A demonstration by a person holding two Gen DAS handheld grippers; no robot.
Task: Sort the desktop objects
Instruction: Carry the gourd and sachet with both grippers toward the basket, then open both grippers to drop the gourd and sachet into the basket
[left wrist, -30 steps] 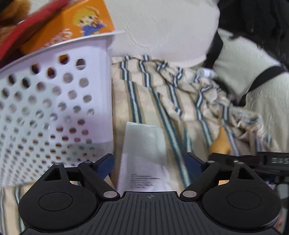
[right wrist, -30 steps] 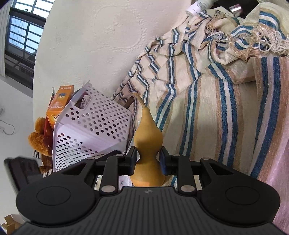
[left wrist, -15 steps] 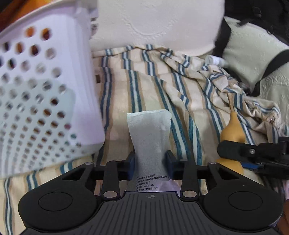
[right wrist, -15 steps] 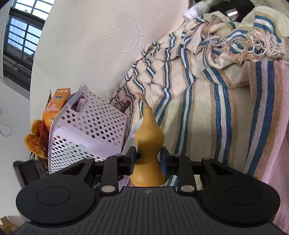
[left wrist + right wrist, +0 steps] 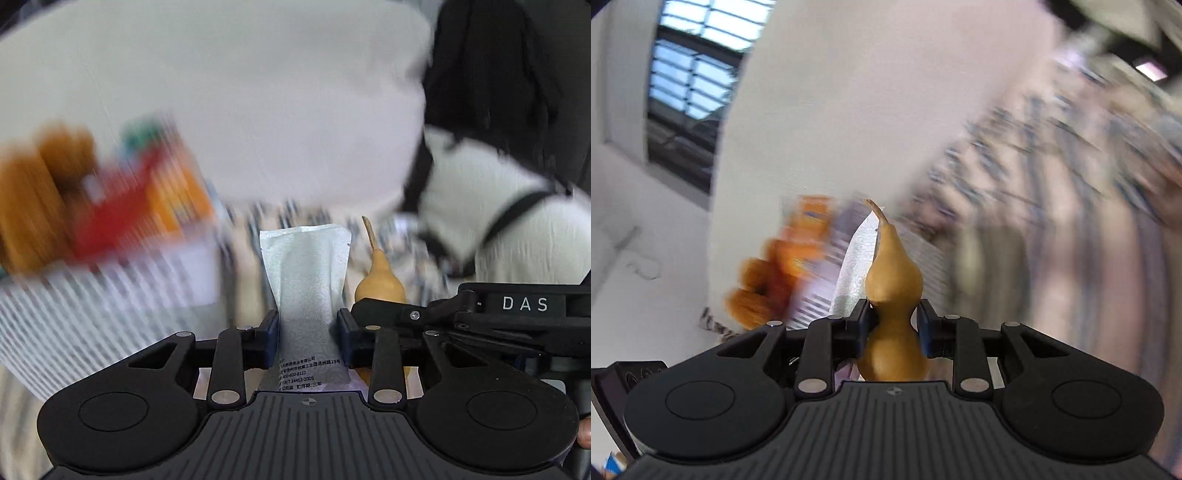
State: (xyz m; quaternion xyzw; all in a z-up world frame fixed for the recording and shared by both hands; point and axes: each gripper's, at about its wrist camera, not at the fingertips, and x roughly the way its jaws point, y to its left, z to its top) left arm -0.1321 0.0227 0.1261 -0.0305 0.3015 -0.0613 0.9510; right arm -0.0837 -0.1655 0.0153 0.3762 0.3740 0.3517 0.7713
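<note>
My left gripper (image 5: 307, 341) is shut on a pale green tissue packet (image 5: 306, 280) and holds it upright in the air. My right gripper (image 5: 894, 326) is shut on a tan gourd (image 5: 892, 291) at its waist, stem up. The gourd (image 5: 378, 280) and the right gripper's body show just right of the packet in the left wrist view. The packet (image 5: 857, 266) shows just behind the gourd in the right wrist view. The white perforated basket (image 5: 103, 295) is blurred at lower left, below the packet's level.
The basket holds an orange box (image 5: 177, 192), a red item and a brown plush toy (image 5: 48, 177), all blurred. A striped cloth (image 5: 1052, 203) covers the surface. A white cushion (image 5: 240, 110) stands behind. A black and white bag (image 5: 498, 206) lies at right.
My left gripper closed on the tissue packet and lifted it above the cloth. My right gripper rose with the gourd and came close beside the left. Both views are now motion-blurred.
</note>
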